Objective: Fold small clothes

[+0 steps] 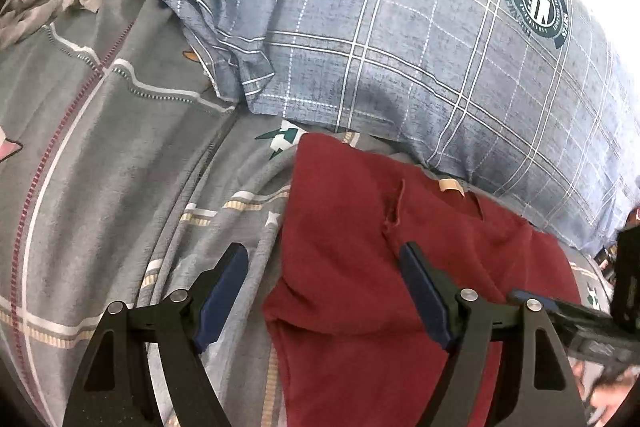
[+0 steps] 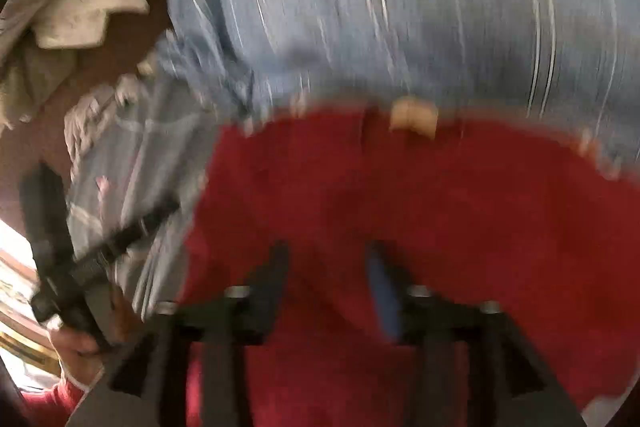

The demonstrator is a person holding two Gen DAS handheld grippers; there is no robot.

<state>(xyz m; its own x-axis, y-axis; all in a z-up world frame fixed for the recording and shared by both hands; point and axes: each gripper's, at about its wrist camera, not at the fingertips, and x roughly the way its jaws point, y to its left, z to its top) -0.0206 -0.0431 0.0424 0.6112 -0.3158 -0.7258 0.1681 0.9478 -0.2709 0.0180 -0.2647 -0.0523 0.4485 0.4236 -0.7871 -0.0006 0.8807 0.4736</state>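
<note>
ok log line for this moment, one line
left gripper open, empty | right gripper open, blurred | red garment flat on bedsheet | plaid pillow behind garment

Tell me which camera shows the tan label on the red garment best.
The left wrist view: the tan label is sharp at the red garment's far edge, beside the plaid pillow. The right wrist view shows it larger but smeared by motion blur.
</note>
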